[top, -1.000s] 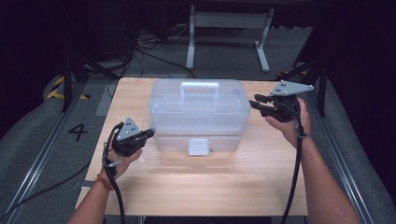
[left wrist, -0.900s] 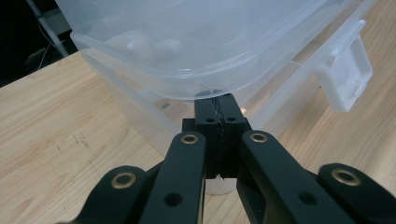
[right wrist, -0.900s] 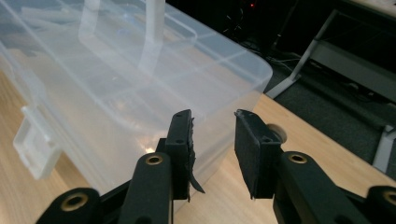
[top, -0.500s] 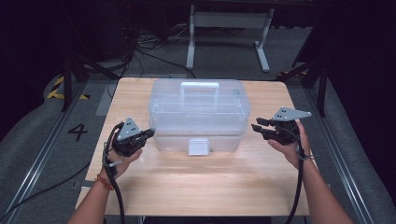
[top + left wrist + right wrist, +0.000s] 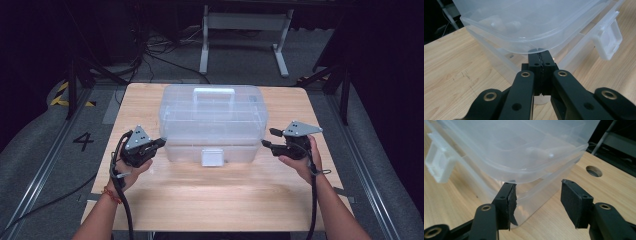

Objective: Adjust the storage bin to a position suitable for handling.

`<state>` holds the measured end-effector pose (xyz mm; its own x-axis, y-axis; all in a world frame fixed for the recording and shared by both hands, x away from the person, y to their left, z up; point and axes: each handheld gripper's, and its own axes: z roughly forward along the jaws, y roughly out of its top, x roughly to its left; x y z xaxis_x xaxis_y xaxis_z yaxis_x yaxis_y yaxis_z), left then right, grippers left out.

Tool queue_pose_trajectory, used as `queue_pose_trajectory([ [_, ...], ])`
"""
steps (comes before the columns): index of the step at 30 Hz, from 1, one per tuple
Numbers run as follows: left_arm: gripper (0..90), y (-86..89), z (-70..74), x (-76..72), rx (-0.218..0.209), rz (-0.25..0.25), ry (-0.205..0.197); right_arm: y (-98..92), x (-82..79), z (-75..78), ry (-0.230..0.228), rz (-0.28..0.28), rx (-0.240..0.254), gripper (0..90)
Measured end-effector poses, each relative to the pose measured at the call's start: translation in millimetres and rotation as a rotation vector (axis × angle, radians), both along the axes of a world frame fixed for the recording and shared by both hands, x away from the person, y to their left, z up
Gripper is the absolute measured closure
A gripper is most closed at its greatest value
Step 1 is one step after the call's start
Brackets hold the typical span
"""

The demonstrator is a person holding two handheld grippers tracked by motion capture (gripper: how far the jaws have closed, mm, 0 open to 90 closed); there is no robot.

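- Holding my two claws at the near corners of the clear plastic storage box [image 5: 212, 122], which sits mid-table on the wooden table [image 5: 210, 200], its lid down and its white latch [image 5: 212, 157] facing me.
- My left gripper [image 5: 159, 143] has its jaws pressed flat together, nothing between them, tips tucked just under the lid's overhanging rim [image 5: 531, 48] at the box's left corner.
- My right gripper [image 5: 269, 139] has just been opening its jaws; they stand spread with nothing pinched, the box's right corner [image 5: 529, 195] just ahead of the gap.
- I judge the box light, since it looks nearly empty, but thin-walled and flexible, with smooth, slippery plastic.
- A pinch on the walls would slide or bow them; the stiffer lid rim, the top handle [image 5: 214, 92] or the latch tab are better holds.
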<state>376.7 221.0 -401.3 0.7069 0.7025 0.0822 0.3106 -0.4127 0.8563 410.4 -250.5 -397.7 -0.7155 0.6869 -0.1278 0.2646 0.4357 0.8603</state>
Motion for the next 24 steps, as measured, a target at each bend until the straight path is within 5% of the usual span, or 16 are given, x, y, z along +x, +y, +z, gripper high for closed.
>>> queue_pose_trajectory([
  [13,89.5,-1.3,-0.6,0.7,0.008,0.019,-0.014,3.2,-3.6,-0.9,-0.104,-0.002,0.025,49.6],
  [24,86.6,-0.6,-1.9,2.0,-0.001,0.03,-0.013,6.3,-6.4,14.5,-0.183,-0.02,0.054,52.7],
])
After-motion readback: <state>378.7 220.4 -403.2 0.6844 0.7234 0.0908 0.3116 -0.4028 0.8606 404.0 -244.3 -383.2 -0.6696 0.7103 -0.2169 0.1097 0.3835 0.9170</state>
